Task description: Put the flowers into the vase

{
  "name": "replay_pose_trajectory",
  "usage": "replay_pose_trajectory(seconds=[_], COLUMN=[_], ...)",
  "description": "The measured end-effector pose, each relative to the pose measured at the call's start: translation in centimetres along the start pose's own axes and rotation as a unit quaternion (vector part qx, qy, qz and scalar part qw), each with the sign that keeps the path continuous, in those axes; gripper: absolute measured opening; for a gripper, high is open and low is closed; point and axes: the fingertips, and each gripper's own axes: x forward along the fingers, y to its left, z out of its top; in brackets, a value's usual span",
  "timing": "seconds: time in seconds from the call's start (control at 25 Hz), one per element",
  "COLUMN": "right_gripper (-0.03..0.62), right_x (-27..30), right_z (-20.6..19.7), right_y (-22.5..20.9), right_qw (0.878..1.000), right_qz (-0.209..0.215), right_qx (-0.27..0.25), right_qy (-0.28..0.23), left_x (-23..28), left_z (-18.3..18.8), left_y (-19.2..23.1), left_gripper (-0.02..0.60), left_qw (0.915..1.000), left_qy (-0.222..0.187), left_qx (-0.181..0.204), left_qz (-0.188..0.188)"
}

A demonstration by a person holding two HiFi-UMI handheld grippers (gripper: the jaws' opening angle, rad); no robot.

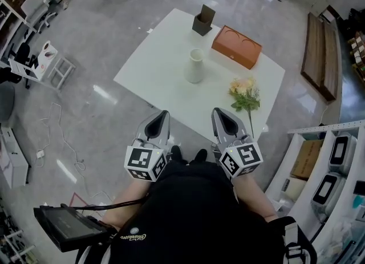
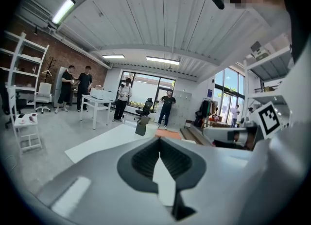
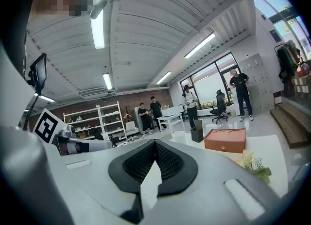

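1. A white tabletop (image 1: 154, 72) is seen from steeply above, set on a glossy grey floor (image 1: 85, 120).
2. A white vase (image 1: 195, 66) stands upright near the middle of the tabletop.
3. The flowers (image 1: 245, 94), a small bunch of pale yellow blooms with green leaves and a long stem, are laid flat on the tabletop. They lie to the right of the vase and apart from it, with the stem pointed toward the near edge.
4. An orange box (image 1: 236, 47) is placed behind the flowers, toward the far right corner. A dark holder (image 1: 203, 21) stands at the far corner, behind the vase.
5. The left gripper (image 1: 163, 113) is held at the near edge of the tabletop, pointed roughly toward the vase. Its fingers (image 2: 143, 160) are clenched tip to tip, and nothing is grasped between them.
6. The right gripper (image 1: 219, 112) is held just beside it, nearer the flowers but apart from them. Its fingers (image 3: 171, 163) are likewise clenched together and empty.
7. In the right gripper view, the flowers and the box are seen ahead and to the right of the fingertips.
8. White shelving (image 1: 336, 160) is seen to the right of the tabletop.
9. Several people (image 2: 77, 85) are seen standing far off in the room.
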Motion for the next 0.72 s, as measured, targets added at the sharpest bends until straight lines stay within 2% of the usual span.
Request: replay_pose_trajectory(seconds=[0.28, 0.56, 0.72], right_gripper=[0.000, 0.000, 0.000], right_x=[0.4, -2.1, -3.7], right_z=[0.3, -0.5, -2.4], right_y=[-1.9, -6.4, -9.6], right_qw=[1.000, 0.998, 0.994], right_qz=[-0.005, -0.067, -0.104], right_qx=[-0.003, 0.013, 0.007], right_qy=[0.009, 0.011, 0.042], left_x=[1.7, 5.5, 7.2], left_z=[-0.1, -1.0, -1.6], left_y=[-0.4, -3.9, -6.3], left_gripper=[0.006, 0.006, 0.006], left_qw=[0.9999, 0.9974, 0.9941], left_qy=[0.011, 0.037, 0.053], left_qx=[-0.004, 0.012, 0.018], left_qz=[-0.004, -0.061, -0.093])
